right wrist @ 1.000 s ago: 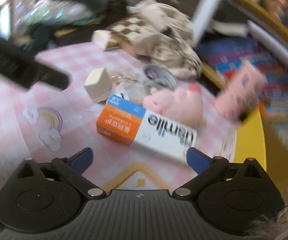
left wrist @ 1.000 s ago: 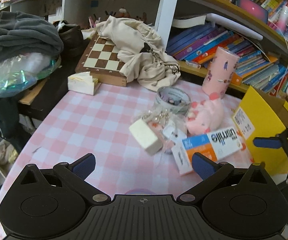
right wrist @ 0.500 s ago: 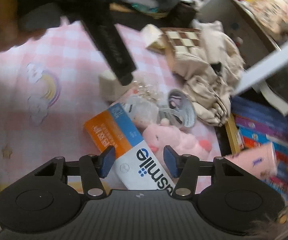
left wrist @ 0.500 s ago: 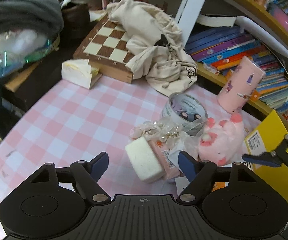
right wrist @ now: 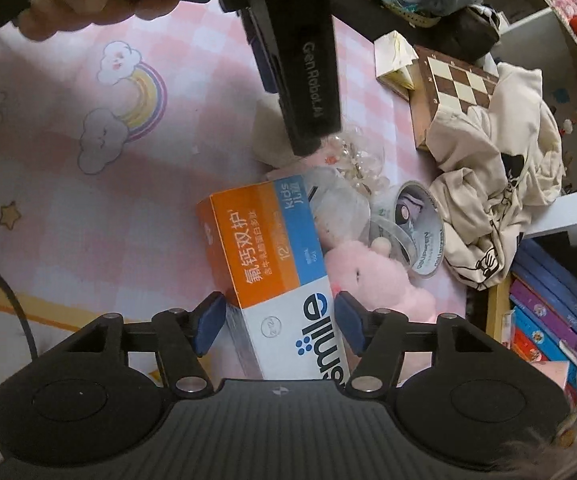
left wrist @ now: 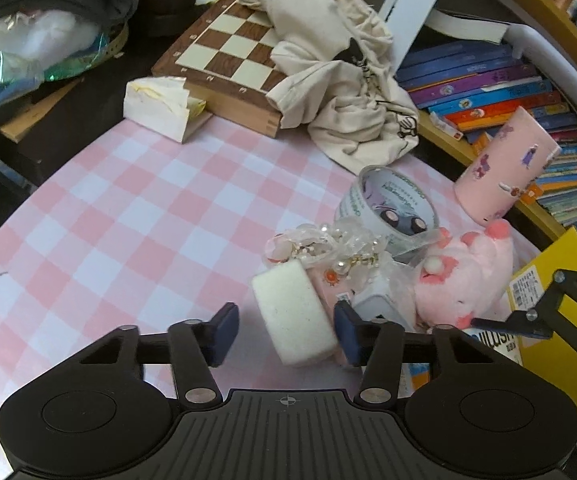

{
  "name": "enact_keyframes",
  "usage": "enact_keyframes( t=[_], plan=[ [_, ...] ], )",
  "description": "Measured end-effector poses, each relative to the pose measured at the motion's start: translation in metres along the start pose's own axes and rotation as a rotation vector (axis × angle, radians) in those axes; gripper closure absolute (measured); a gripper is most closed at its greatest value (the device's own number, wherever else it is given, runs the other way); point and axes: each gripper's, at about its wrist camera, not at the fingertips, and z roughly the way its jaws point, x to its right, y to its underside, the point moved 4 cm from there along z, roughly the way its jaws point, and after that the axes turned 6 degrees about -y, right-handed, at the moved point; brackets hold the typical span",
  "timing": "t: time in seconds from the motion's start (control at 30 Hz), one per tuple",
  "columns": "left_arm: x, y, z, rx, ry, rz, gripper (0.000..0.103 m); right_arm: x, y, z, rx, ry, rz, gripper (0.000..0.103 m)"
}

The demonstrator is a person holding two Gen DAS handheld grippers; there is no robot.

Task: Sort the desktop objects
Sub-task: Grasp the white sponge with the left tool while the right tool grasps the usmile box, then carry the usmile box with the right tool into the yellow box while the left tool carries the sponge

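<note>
Left wrist view: left tongs (left wrist: 286, 334) spread around a white sponge (left wrist: 294, 316); right wrist view: right tongs (right wrist: 275, 317) spread around a toothpaste box (right wrist: 272, 276).

In the left view the sponge lies on the pink checked surface (left wrist: 128, 216) between the blue pads, nearer the right pad (left wrist: 346, 332), with a gap at the left one. Just past it sit a clear bag of beads (left wrist: 336, 248), a pink plush toy (left wrist: 464, 276) to the right, then a roll of tape (left wrist: 392, 208), a pink cup (left wrist: 506, 176), and farthest a chessboard (left wrist: 228, 52) under a cream cloth bag (left wrist: 340, 80). In the right view the box reaches forward from between the pads, neither clearly touching it. The plush toy (right wrist: 372, 276) lies just right of it, the tape (right wrist: 416, 228) beyond, and the left tongs (right wrist: 304, 76) stand ahead over the sponge (right wrist: 270, 132).
</note>
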Motion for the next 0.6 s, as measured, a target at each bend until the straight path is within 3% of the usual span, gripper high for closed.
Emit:
enact_keyframes(
  t=[0.2,0.37,0.6],
  plan=[
    [0.006,0.002,0.009,-0.013,0.025,0.002,0.067,-0.003,-0.001,0.009,-0.002,0.011,-0.03,0.038],
    [0.005,0.003,0.004,-0.01,0.032,0.016,0.074,-0.01,-0.006,0.012,-0.028,0.02,-0.079,0.043],
    [-0.003,0.014,-0.026,0.022,0.042,0.061,0.075,-0.026,-0.006,-0.01,0.013,-0.032,-0.001,0.048]
  ],
)
